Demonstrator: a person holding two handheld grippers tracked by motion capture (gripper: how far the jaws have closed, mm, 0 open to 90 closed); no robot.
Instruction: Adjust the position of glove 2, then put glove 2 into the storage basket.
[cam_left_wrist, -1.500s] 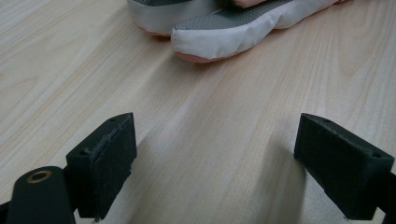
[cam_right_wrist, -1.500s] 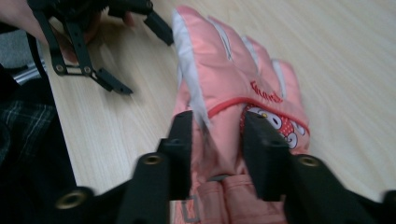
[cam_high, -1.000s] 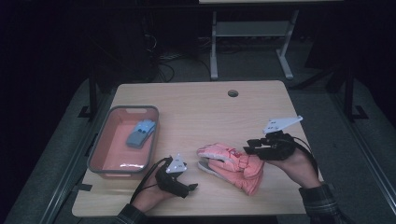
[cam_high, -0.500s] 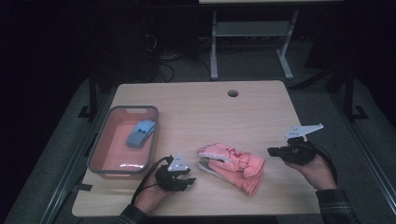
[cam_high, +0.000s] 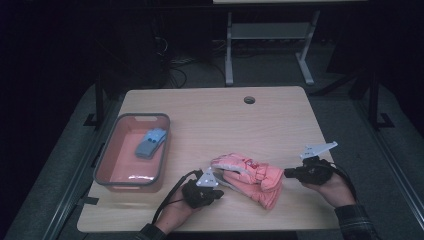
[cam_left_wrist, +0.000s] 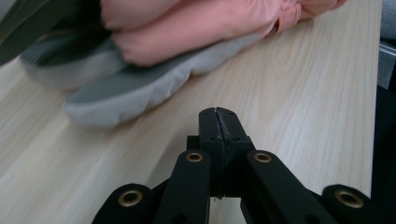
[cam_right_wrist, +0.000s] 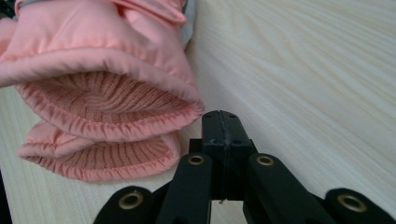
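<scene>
Bin: grey-rimmed pink tub (cam_high: 105, 162) at the left side of the worktop (cam_high: 265, 120), well apart from both tongs.
Bin contents: one blue-grey item (cam_high: 150, 142) lying near the tub's far end; too small to tell what it is.
Gloves: pair of salmon-pink winter gloves (cam_high: 247, 175), stacked one on the other, at the near middle of the worktop, between the two tongs.
Glove fingers: grey palm fabric underneath, fingertips pointing toward the left tongs, seen close in the left gripper view (cam_left_wrist: 140, 70).
Glove cuffs: two open cuffs with pink ribbed knit lining, one above the other, facing the right tongs in the right gripper view (cam_right_wrist: 102, 93).
Left tongs: (cam_high: 215, 187) jaws pressed fully together, holding nothing; low over bare wood just beside the grey fingertips, not touching them in the left gripper view (cam_left_wrist: 218, 122).
Right tongs: (cam_high: 287, 173) jaws fully together, empty; tip just beside the upper cuff's hem in the right gripper view (cam_right_wrist: 221, 125), contact not clear.
Hands: one on each tool, both entering from the near edge, the right sleeve in plaid.
</scene>
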